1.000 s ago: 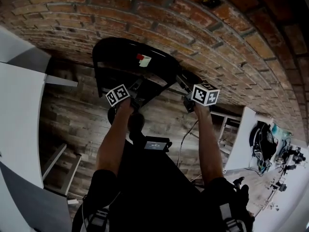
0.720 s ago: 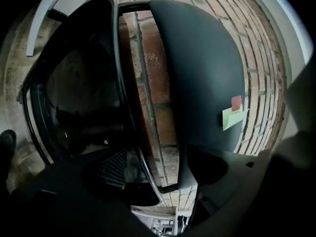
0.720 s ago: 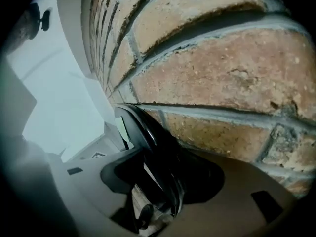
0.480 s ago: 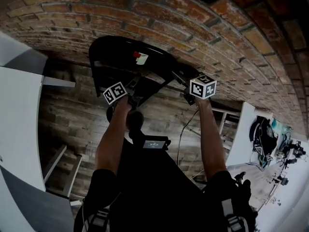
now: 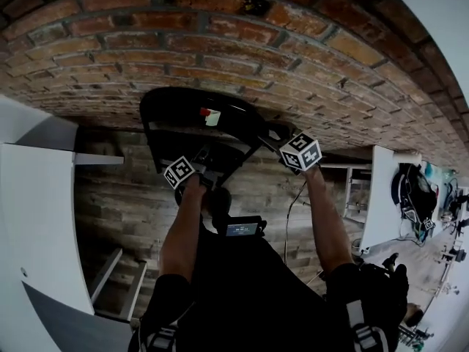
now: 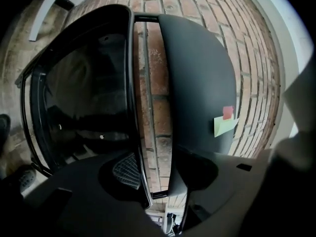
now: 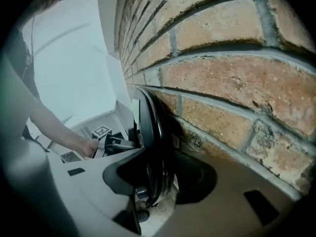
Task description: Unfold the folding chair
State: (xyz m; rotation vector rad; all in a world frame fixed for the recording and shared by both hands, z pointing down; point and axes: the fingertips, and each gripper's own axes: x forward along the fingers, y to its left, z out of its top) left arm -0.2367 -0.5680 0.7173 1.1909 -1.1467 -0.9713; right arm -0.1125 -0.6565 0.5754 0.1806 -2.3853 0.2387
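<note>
Both pairs of jaws were just closing, and the right hand-held gripper (image 5: 278, 136) rolled a bit vs 1 s ago. Unfolding is not begun: the folding chair (image 5: 187, 107) leans flat on the brick wall (image 5: 308, 57). Left hand-held gripper (image 6: 158, 179) view shows jaws narrowed onto the frame tube (image 6: 134, 107). Right view shows jaws wide around the chair's edge, not pressing. Only the head view shows both arms

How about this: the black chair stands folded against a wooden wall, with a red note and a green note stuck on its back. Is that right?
Not quite: the wall is brick, not wooden, as the head view shows. The rest holds: the black chair stands folded against it, with a red note and a green note stuck on its back.
</note>
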